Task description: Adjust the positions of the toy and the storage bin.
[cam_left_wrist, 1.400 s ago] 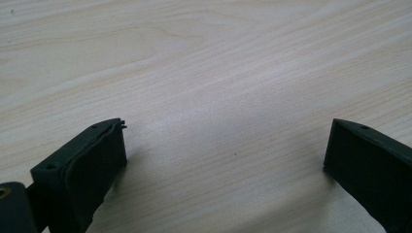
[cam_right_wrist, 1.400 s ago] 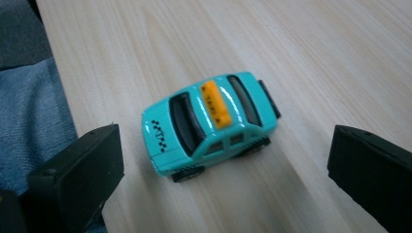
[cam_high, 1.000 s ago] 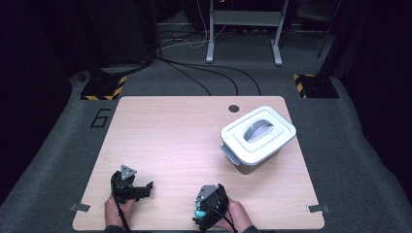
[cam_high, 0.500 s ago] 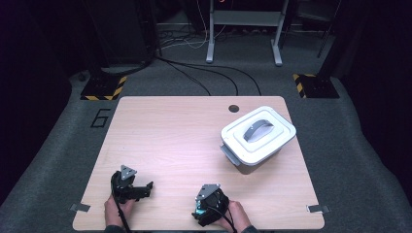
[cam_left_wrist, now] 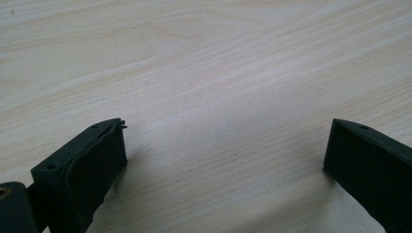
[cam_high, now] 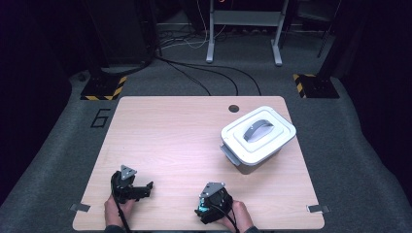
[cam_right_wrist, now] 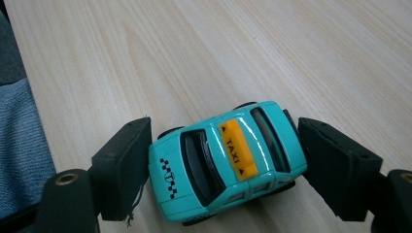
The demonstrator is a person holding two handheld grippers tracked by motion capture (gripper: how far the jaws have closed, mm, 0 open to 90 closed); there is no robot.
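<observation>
A teal toy taxi with a yellow roof sign sits on the wooden table, lying crosswise between my right gripper's jaws. The right gripper has just been closing and is shut on it, with the pads pressed against its front and rear. In the high view this gripper is at the table's near edge, right of centre, with a speck of teal at its tip. My left gripper stands open over bare wood; from above it is near the front left.
A white box with a lid and grey handle stands at the right of the table. A round cable hole is at the far edge. Beyond the table are dark floor, cables and stand feet.
The right gripper's jaws have drawn in around the taxi. Both hands have stayed where they were.
</observation>
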